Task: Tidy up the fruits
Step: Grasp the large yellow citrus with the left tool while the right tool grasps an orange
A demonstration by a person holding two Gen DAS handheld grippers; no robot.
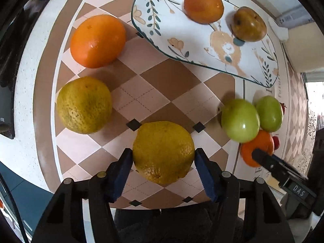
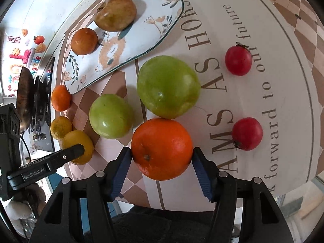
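Note:
My left gripper (image 1: pixel 163 155) points down at the table, its blue pads pressed on both sides of a yellow-green citrus (image 1: pixel 162 141). My right gripper (image 2: pixel 162 152) is shut on a bright orange (image 2: pixel 162 141) next to two green apples (image 2: pixel 168 85) (image 2: pixel 110 115). In the left wrist view the same orange (image 1: pixel 259 143) shows behind the right gripper's finger. A floral plate (image 1: pixel 162 20) at the back holds a small orange (image 1: pixel 203 6) and a brownish fruit (image 1: pixel 249 24). Another orange (image 1: pixel 98 40) and a second yellow-green citrus (image 1: pixel 84 105) lie at the left.
Two red tomato-like fruits (image 2: pixel 239 60) (image 2: pixel 247 133) rest on the lettered part of the tablecloth (image 2: pixel 273 30) at the right. The table's near edge runs just below both grippers. A dark stove with a pan (image 2: pixel 26 95) stands beyond the table's left side.

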